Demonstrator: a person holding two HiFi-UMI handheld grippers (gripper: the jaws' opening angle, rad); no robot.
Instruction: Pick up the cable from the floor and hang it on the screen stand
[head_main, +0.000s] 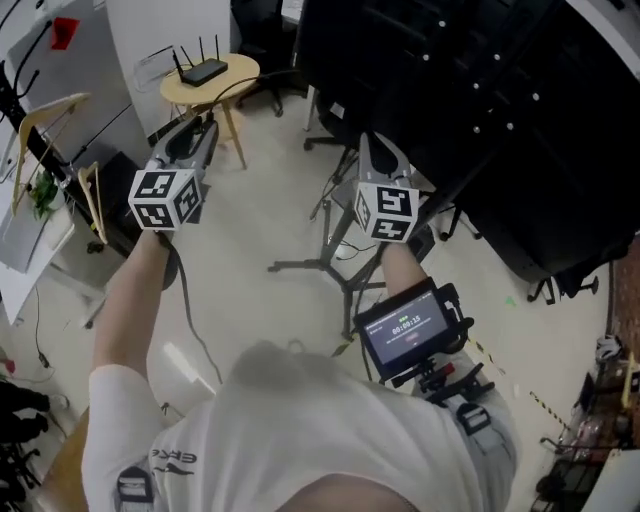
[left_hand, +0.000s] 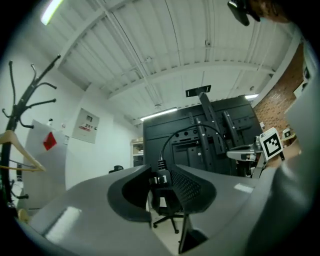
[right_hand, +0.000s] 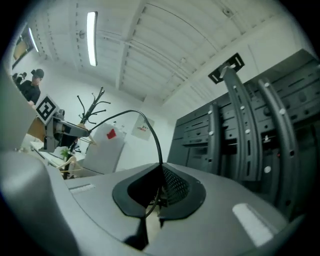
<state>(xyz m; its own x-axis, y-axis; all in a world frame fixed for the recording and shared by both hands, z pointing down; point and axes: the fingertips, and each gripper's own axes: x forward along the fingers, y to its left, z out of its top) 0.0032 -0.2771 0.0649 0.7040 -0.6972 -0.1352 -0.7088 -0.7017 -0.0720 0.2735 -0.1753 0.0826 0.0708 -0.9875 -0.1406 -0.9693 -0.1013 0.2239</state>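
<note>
The left claw (left_hand: 162, 179) grips the cable (left_hand: 169, 140) by its plug end; the right claw (right_hand: 159, 192) pinches the thin cord, which arches between them, off the floor. The screen stand (right_hand: 235, 120) rises just ahead of the right claw, the nearer one

- A round wooden side table (head_main: 240, 72) is seen at the far edge of the floor — a black router (head_main: 204, 71) with raised antennas is set on it.
- A dark coat rack (left_hand: 19, 107) is stood by the white wall, with a wooden hanger (left_hand: 15, 146) hung on it.
- A black office chair (left_hand: 165, 221) is parked on the pale floor.
- A grey wall box (left_hand: 88, 125) is mounted beside a white panel marked with a red sign (left_hand: 49, 141).
- A lit tube light (right_hand: 92, 39) is fixed to the ceiling.
</note>
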